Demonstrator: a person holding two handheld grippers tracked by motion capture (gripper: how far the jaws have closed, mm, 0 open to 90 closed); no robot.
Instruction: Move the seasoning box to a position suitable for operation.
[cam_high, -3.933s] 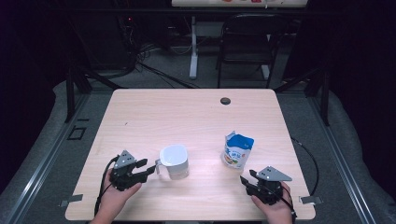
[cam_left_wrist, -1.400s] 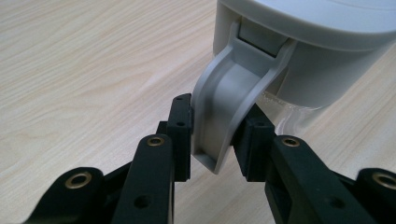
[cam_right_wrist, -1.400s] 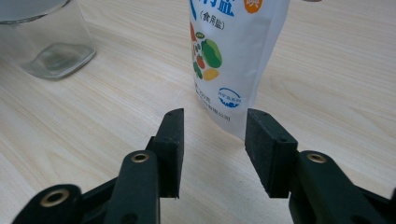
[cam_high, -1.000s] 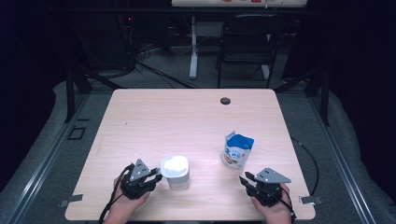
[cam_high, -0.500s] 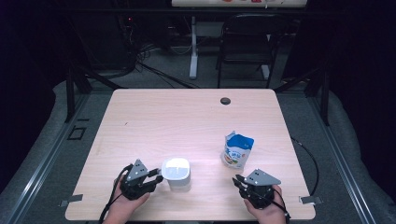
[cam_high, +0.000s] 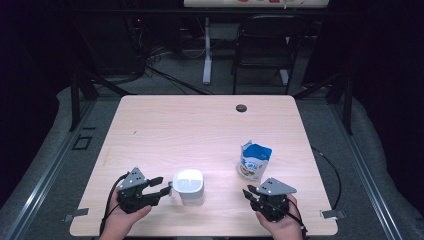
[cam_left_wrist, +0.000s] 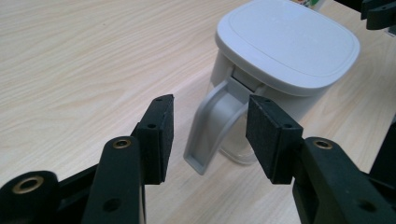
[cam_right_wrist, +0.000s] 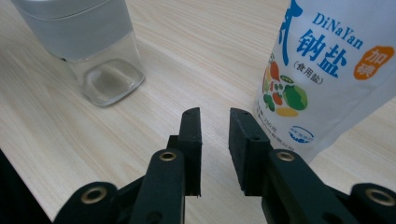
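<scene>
The lidded white jug (cam_high: 189, 186) stands near the front edge of the bench (cam_high: 200, 130), its handle (cam_left_wrist: 215, 122) pointing left toward the left tongs (cam_high: 161, 186), whose jaws have just been opening and now stand apart, pads either side of the handle without pressing. The salt pouch (cam_high: 254, 161) stands upright just beyond the right tongs (cam_high: 248, 194), which are slightly parted and empty, so the right hand is nearer.

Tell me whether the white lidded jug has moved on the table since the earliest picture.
Yes. The jug now sits nearer the table's front edge and farther from the salt pouch, handle between the open left gripper's jaws.
</scene>
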